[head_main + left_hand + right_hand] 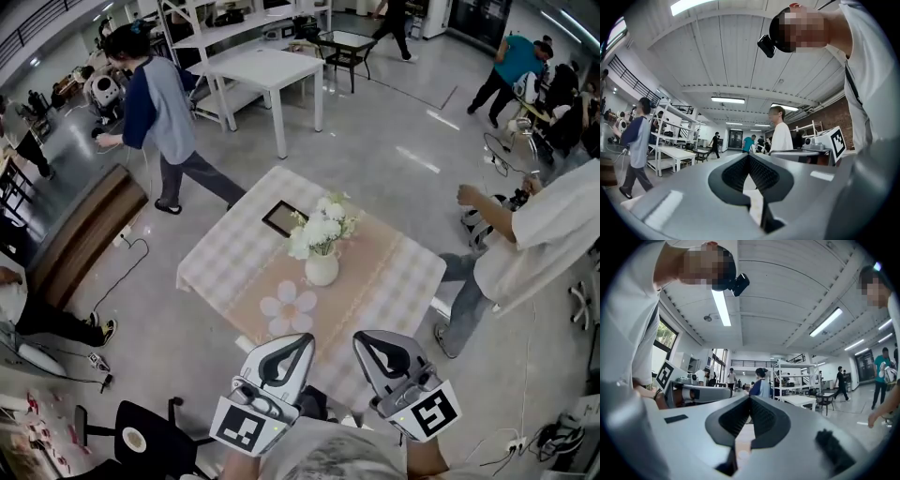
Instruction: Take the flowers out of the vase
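Observation:
A white round vase stands upright near the middle of a small table with a checked cloth. It holds a bunch of white flowers with green leaves. My left gripper and right gripper hover side by side at the table's near edge, short of the vase, and point level toward it. Both are shut with nothing between the jaws. In the left gripper view the left gripper has its pads together; the right gripper looks the same in its own view. Neither gripper view shows the vase.
A white flower-shaped mat lies in front of the vase and a dark picture frame behind it. One person in a white shirt stands close to the table's right side; another walks at the far left. A black chair is at my lower left.

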Demonstrator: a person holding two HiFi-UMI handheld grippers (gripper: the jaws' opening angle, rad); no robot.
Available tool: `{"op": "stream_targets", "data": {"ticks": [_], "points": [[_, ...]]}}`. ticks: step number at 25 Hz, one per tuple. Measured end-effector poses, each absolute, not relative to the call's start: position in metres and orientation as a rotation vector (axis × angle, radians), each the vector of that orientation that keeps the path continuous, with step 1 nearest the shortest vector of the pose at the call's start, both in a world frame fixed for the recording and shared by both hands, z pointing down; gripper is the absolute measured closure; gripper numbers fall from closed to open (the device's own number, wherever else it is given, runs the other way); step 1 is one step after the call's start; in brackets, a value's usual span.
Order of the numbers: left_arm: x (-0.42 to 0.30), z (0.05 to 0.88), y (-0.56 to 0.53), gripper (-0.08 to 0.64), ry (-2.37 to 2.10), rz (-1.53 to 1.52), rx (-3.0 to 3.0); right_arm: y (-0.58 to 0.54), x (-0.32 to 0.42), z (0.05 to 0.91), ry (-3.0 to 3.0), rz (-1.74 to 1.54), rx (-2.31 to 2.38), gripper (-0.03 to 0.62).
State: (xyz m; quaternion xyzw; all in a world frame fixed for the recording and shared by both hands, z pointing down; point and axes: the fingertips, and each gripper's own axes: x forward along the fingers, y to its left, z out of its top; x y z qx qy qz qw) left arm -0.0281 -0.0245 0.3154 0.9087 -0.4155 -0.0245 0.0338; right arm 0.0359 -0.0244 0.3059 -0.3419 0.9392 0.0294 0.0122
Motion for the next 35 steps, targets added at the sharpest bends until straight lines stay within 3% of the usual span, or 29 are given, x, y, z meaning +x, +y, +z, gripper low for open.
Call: {"op": "stream_targets", "data": {"ticks": [35], "points": [[-0.036, 0.392, -0.143, 0.518, -1.118, -0.032, 2.740, -0.131, 0.027, 0.358, 3.000, 0.017, -1.239, 0.577]]}}
